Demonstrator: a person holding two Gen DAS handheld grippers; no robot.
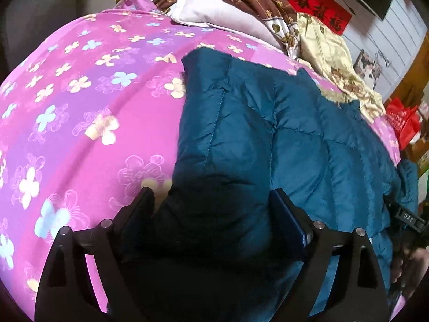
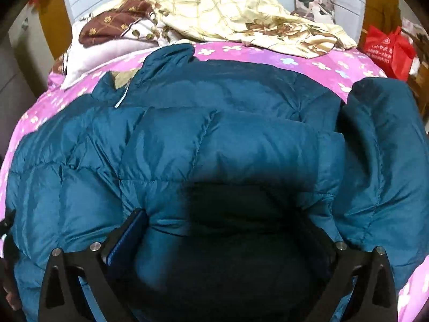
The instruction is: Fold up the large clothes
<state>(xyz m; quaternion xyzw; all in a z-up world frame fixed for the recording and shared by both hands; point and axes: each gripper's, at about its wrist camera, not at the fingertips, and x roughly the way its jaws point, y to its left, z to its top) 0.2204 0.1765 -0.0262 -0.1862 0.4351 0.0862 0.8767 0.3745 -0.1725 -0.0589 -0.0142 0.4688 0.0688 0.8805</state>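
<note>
A pink flower-printed bedsheet (image 1: 80, 107) covers the bed, and a teal quilted puffer jacket (image 1: 308, 147) lies spread on it. The left gripper (image 1: 217, 206) has its fingers pressed against a thick fold at the jacket's left edge. Further right, the right gripper (image 2: 236, 228) clamps another bunched fold of the jacket, below the cream floral quilt (image 2: 254, 18).
</note>
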